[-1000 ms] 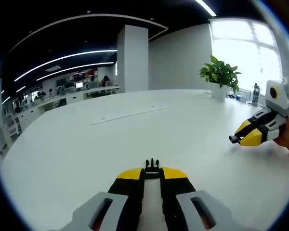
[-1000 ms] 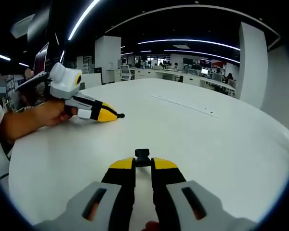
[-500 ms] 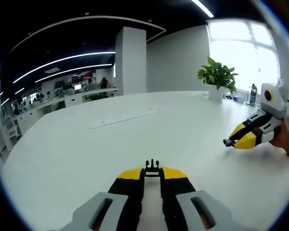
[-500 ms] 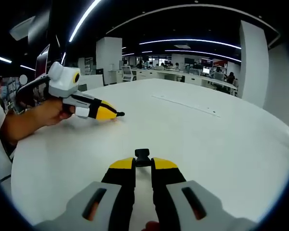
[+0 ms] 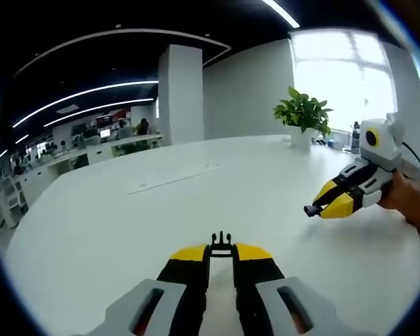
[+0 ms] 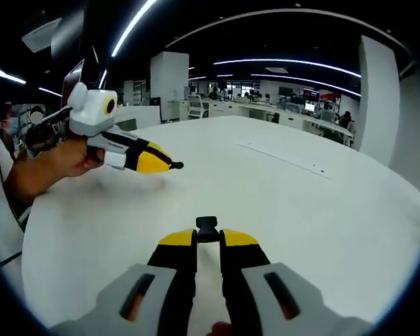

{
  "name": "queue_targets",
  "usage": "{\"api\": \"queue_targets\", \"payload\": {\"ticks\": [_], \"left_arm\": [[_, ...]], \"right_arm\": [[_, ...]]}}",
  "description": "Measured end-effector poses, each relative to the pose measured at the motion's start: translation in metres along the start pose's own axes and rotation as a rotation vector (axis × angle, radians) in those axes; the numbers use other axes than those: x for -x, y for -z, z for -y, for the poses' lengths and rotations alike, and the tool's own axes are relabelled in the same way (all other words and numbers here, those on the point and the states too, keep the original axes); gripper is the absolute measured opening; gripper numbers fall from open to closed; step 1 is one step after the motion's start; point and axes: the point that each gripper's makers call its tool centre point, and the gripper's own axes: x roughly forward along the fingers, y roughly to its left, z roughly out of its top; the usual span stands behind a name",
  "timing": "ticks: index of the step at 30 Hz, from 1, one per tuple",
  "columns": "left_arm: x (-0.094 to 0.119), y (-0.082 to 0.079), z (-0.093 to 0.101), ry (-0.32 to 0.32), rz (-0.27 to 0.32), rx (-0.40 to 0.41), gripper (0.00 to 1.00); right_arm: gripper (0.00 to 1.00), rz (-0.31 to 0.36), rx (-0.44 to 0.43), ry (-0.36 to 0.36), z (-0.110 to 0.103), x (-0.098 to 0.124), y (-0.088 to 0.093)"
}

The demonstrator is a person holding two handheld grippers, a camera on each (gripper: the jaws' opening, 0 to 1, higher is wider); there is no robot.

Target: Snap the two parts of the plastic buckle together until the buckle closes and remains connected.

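White and broad, the round-edged office table carries both grippers above its bare top. The small black pronged buckle half is pinched at the tips of the left gripper, its jaws pressed together on it; the blocky black socket half sits the same way in the right gripper. Both pieces look light, stiff and rather slick, best held by their rear ends so the mating ends stay free. They hang well apart, with a green potted plant beyond.
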Motion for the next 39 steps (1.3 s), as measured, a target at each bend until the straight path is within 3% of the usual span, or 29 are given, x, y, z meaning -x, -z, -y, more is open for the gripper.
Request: {"api": "queue_targets", "payload": {"ticks": [7,13,18,39], "left_arm": [[0.012,-0.002,0.002,0.013,0.012,-0.028,0.12],[0.021,-0.006,-0.002,0.025,0.02,-0.016,0.12],[0.027,-0.009,0.002,0.075,0.054,0.001,0.12],[0.047,-0.007,0.029,0.182,0.054,-0.088,0.12]], "right_arm": [[0.13,0.008,0.025,-0.004,-0.002,0.001,-0.01],[0.13,0.0,-0.002,-0.019,-0.004,0.001,-0.002],[0.13,-0.007,-0.006,-0.029,-0.008,0.002,0.002],[0.13,-0.015,-0.009,-0.084,-0.021,0.017,0.018]]}}
